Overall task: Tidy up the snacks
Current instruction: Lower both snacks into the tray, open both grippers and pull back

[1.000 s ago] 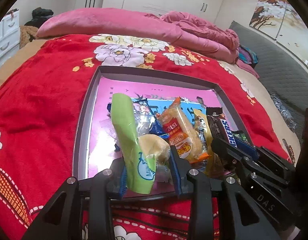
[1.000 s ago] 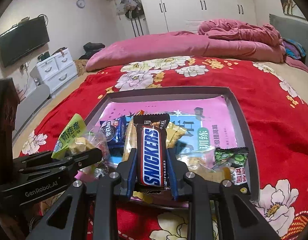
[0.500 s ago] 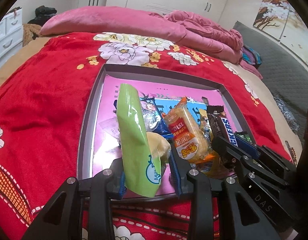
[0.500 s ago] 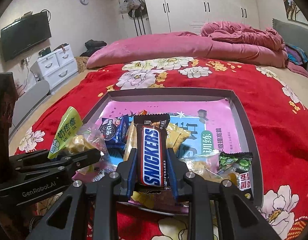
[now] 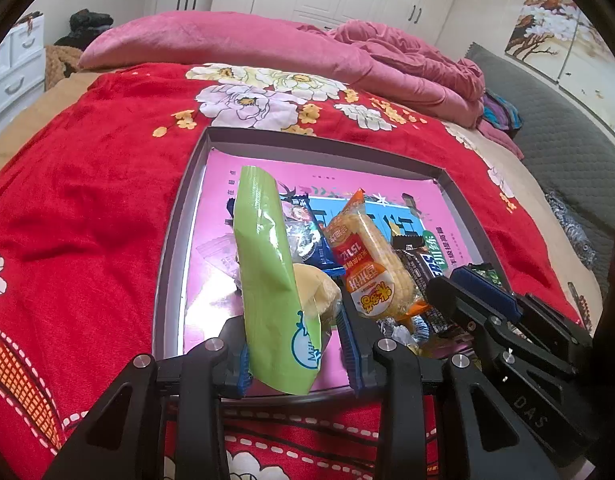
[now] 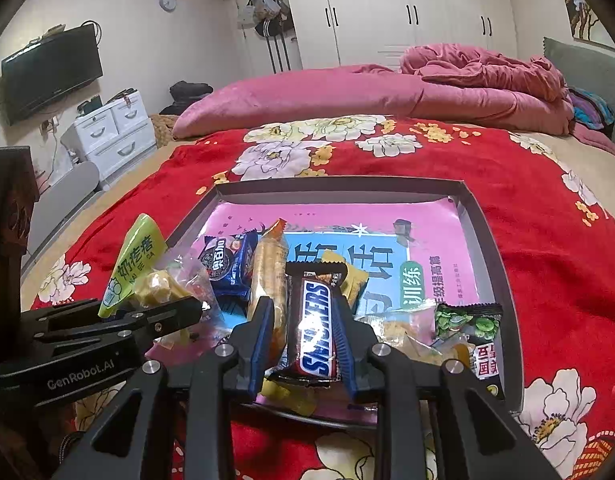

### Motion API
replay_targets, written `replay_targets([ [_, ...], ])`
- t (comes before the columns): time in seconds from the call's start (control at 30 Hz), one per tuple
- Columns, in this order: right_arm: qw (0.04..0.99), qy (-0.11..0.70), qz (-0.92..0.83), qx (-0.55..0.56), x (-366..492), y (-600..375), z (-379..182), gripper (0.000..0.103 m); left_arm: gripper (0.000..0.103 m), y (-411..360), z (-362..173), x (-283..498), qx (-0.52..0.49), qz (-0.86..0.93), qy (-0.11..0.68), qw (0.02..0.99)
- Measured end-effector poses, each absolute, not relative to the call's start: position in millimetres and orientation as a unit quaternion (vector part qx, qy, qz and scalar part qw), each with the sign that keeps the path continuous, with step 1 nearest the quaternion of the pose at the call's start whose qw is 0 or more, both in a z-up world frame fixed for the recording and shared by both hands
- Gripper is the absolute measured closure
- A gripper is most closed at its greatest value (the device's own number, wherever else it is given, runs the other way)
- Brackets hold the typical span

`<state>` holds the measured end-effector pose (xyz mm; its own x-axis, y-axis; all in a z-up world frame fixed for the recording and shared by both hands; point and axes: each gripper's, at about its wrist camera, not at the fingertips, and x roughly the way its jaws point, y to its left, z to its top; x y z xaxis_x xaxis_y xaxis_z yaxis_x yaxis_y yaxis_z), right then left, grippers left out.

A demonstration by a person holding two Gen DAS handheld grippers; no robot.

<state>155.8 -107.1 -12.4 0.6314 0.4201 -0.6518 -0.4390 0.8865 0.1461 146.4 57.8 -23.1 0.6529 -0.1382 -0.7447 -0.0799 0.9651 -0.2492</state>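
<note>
Between my right gripper's [image 6: 303, 344] pads sits the Snickers [image 6: 313, 326], clamped, low over the tray's [image 6: 507, 292] near edge at six o'clock. At nine o'clock my left gripper [image 5: 297, 344] clamps the green pouch [image 5: 267, 264] upright. Since a second ago the pouch has swung slightly within the grip, though both hands held still. Both snacks look ready to be sorted; the pile [image 5: 371, 268] remains in the tray.

A home bedroom: a bed [image 6: 507, 208] under a red floral blanket [image 5: 87, 208] fills mid-frame, a pink duvet [image 6: 479, 76] behind it, white wardrobes [image 6: 407, 8] at the top, and a wall TV [image 6: 51, 72] and drawers [image 6: 115, 132] at left.
</note>
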Motion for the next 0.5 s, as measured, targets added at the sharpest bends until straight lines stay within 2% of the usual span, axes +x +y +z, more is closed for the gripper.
replay_targets([
  [0.1, 0.901, 0.358, 0.243, -0.016, 153.8, -106.4, -12.6, 0.069, 0.065, 58.0, -22.5, 146.5, -0.133, -0.016, 0.416, 0.899],
  [0.27, 0.9, 0.358, 0.248, -0.017, 151.7, -106.2, -12.2, 0.066, 0.055, 57.7, -22.0, 147.0, -0.132, -0.012, 0.417, 0.899],
  [0.4, 0.899, 0.361, 0.247, -0.009, 152.3, -107.8, -11.9, 0.057, 0.049, 57.8, -20.4, 146.9, -0.128, -0.011, 0.413, 0.901],
  [0.5, 0.9, 0.361, 0.245, -0.01, 152.3, -108.0, -11.6, 0.056, 0.045, 57.9, -20.4, 146.4, -0.127, -0.007, 0.414, 0.901],
])
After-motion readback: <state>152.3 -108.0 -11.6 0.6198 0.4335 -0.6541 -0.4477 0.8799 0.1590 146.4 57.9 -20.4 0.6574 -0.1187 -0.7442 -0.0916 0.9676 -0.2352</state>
